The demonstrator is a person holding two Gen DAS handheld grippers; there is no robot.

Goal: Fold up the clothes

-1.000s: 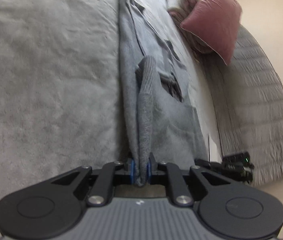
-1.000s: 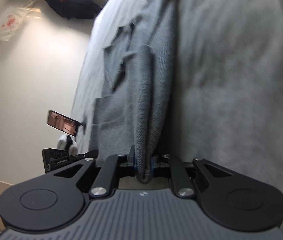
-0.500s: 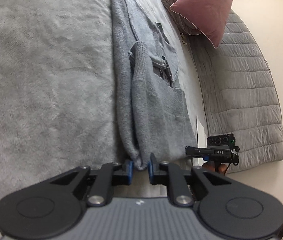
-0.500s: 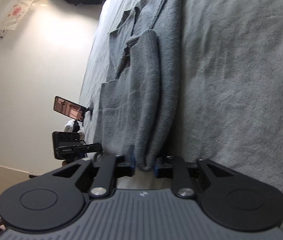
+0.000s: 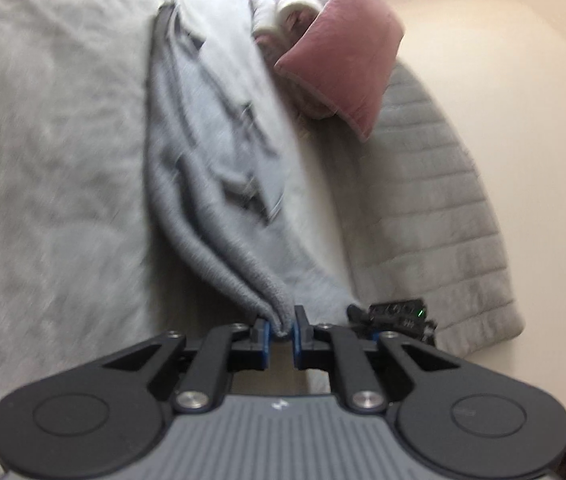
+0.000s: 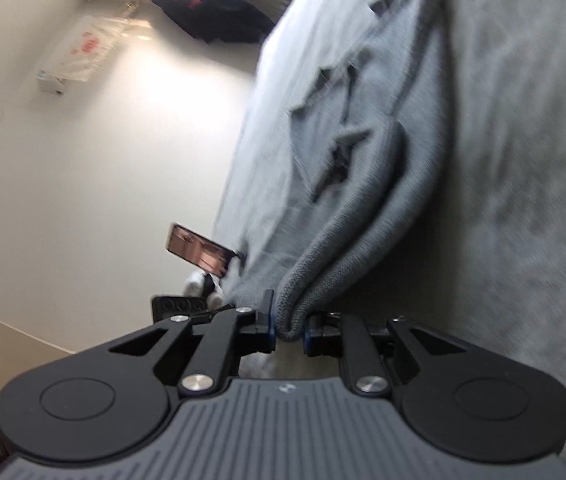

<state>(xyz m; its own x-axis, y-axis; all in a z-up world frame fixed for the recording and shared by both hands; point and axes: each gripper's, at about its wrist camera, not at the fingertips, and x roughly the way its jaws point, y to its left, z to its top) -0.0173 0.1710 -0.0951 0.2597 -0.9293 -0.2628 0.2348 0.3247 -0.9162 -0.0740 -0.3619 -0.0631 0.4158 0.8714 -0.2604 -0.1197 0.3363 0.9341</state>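
Both grippers pinching the folded edge of the grey sweater, the rest of it laid out on the bed ahead.

Left gripper (image 5: 281,330) has its blue-padded jaws drawn in on a bunched corner of the grey sweater (image 5: 207,168); the knit runs straight ahead of the jaws and a little to their left, across the grey blanket (image 5: 51,152); ahead and to the right of the jaws, a pink cushion (image 5: 343,64) sits at the bed's edge above a quilted grey mat (image 5: 435,216); the view is blurred; right gripper (image 6: 287,328) clamps a thick rolled fold of the sweater (image 6: 367,168), which stretches ahead and slightly right of the jaws; left of the jaws, a phone (image 6: 199,251) with pale floor beyond; far ahead to the left, a dark garment (image 6: 211,12) lies by the wall.
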